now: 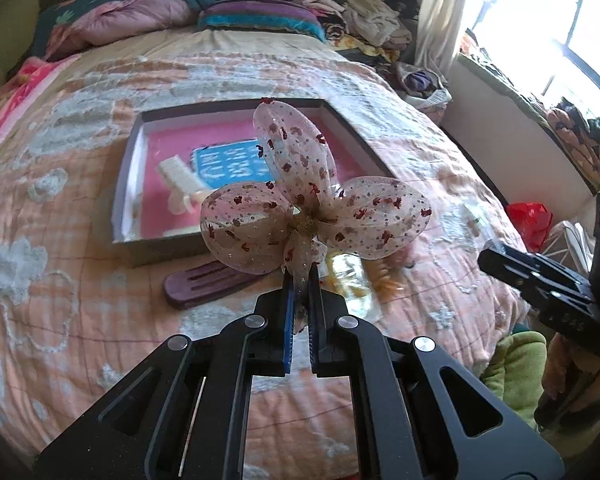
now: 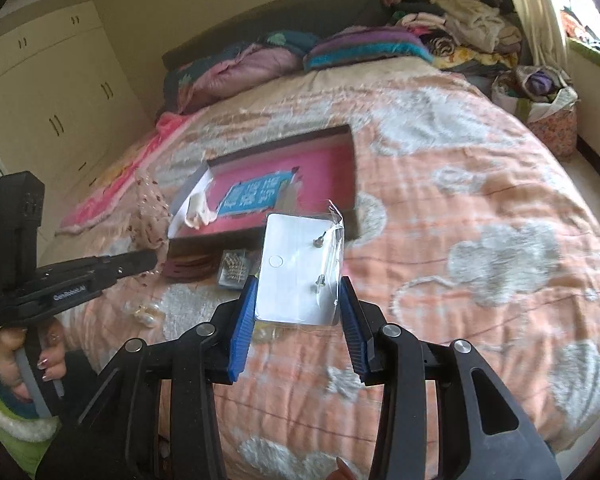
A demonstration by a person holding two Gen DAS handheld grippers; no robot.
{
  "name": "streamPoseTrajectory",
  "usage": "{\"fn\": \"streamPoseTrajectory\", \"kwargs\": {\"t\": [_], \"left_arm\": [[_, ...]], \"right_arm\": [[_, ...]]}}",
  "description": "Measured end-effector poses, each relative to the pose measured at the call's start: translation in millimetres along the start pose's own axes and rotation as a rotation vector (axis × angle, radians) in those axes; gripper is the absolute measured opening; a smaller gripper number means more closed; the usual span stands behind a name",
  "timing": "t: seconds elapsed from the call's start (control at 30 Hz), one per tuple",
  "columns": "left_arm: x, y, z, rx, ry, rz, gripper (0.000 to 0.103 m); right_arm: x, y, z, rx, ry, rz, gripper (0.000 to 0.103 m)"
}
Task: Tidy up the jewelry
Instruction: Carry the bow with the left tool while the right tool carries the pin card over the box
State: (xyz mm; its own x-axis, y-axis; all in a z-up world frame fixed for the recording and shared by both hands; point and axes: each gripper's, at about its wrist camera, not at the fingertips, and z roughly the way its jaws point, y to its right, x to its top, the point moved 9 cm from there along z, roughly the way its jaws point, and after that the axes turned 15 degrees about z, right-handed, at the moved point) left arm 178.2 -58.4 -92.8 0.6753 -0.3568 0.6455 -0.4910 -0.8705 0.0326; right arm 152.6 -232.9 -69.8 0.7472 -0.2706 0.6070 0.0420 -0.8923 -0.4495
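My left gripper [image 1: 301,280] is shut on the stem of a sheer spotted bow hair clip [image 1: 312,204], held above the bed in front of a shallow grey box [image 1: 128,168] with a pink lining. The box holds a blue card [image 1: 228,164] and a cream comb [image 1: 180,176]. My right gripper [image 2: 300,292] is shut on a white earring card in a clear sleeve [image 2: 300,268], lifted above the bed near the box [image 2: 352,168]. The left gripper and bow [image 2: 152,208] show at the left of the right wrist view.
A maroon hair clip [image 1: 204,284], a clear packet [image 1: 352,284] and orange beads [image 1: 388,280] lie on the peach quilt before the box. A small box of studs [image 2: 234,270] and pearl pieces [image 2: 146,314] lie there too. Pillows and clothes pile at the headboard.
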Motion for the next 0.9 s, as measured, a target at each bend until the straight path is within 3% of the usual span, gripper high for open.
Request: {"fn": "streamPoseTrajectory", "kwargs": {"t": [0.47,0.9], "left_arm": [[52,43,0,-0.025,0.052,0.078,0.001],[107,35,-1,-0.006,0.110,0.085,0.001]], "right_arm": [[43,16,-71,0.003,0.180,0.027,0.039],[88,-2,-89,0.052,0.252,0.007,0.039]]}}
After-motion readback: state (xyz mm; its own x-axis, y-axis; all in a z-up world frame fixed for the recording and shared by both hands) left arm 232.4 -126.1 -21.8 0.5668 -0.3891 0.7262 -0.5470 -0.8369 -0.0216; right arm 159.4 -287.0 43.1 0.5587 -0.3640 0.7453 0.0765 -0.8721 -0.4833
